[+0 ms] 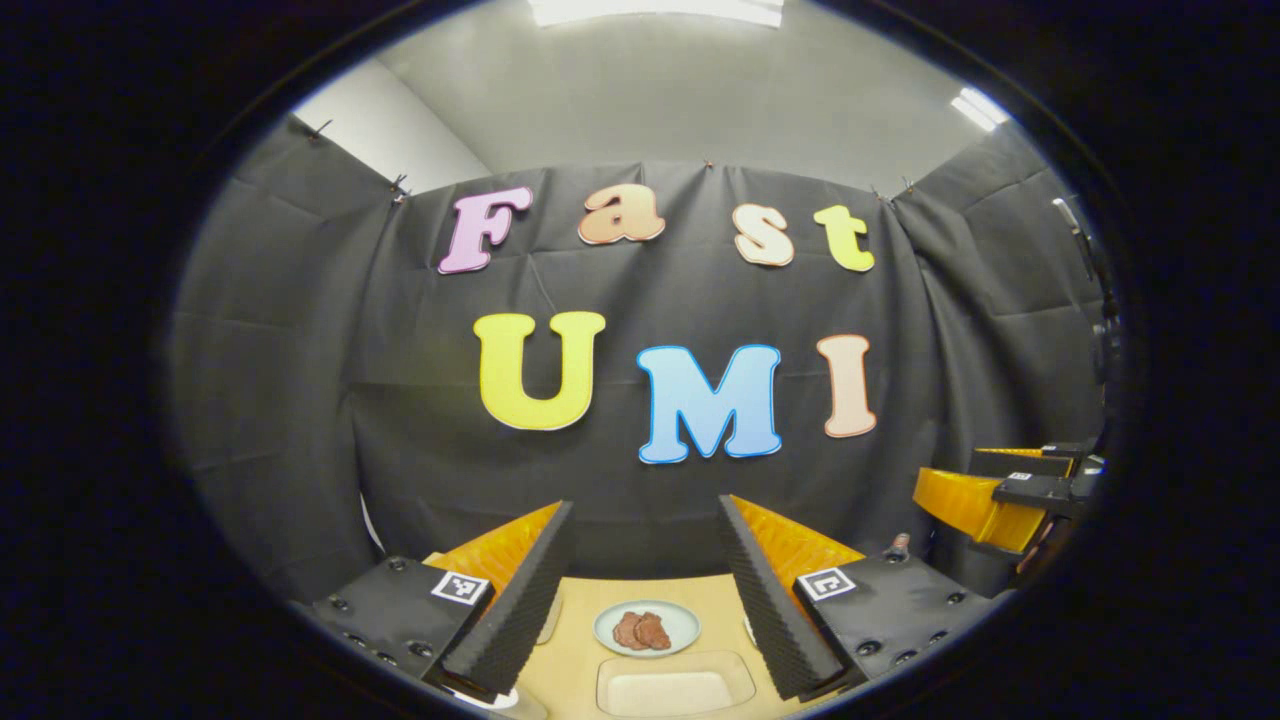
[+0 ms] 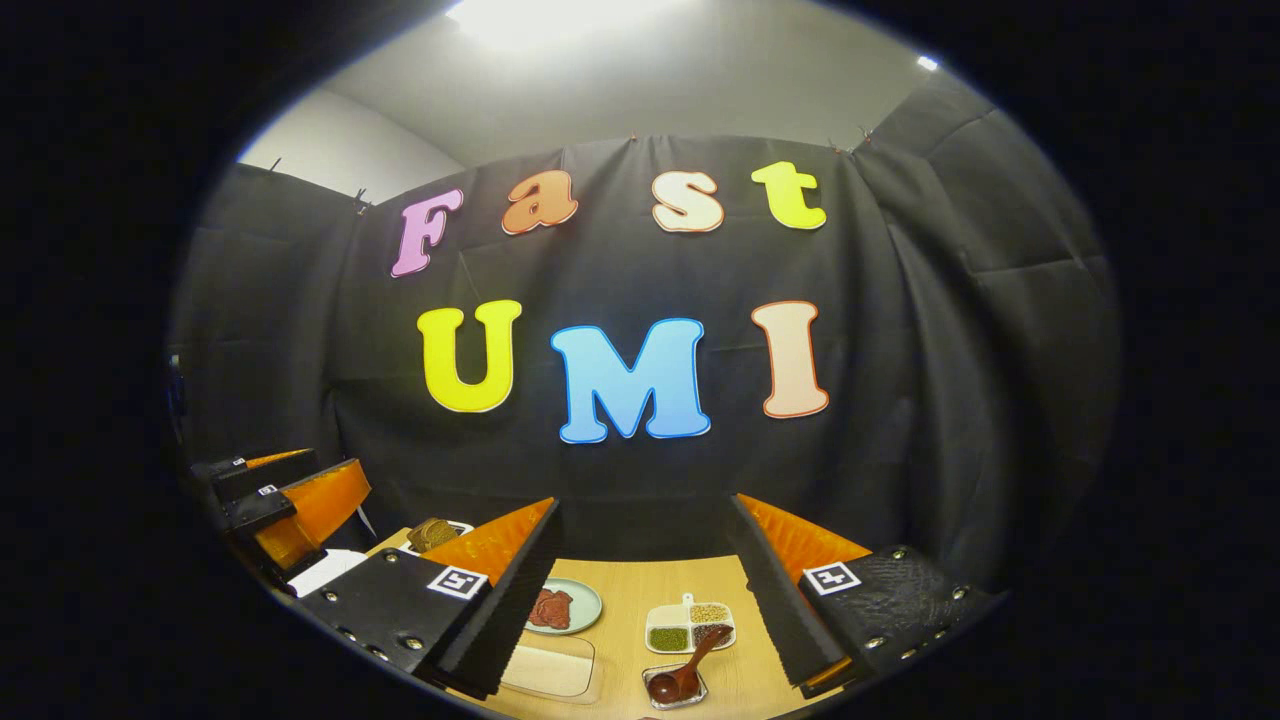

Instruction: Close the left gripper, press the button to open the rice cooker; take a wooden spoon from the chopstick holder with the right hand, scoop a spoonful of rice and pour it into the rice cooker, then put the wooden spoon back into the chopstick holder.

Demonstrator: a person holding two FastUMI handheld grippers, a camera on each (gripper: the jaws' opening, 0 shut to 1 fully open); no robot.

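- In the left gripper view the left gripper [image 1: 645,600] sat at the bottom of the frame, its black ribbed fingers [image 1: 515,610] spread wide with nothing between them
- Between those fingers, on the light wooden table [image 1: 575,650], lay a pale round plate with brown meat slices [image 1: 646,628], and just below it a shallow clear rectangular tray [image 1: 675,685]
- At the right edge of that view the other orange-and-black gripper was visible, held above the table
- In the right gripper view the right gripper [image 2: 650,610] also had its fingers [image 2: 505,620] wide apart and empty
- Low in the frame between them lay a reddish-brown wooden spoon [image 2: 683,672], its bowl resting in a small clear dish [image 2: 675,688] and its handle leaning up toward a white divided dish of grains [image 2: 690,627]
- I could not tell where the rice cooker was
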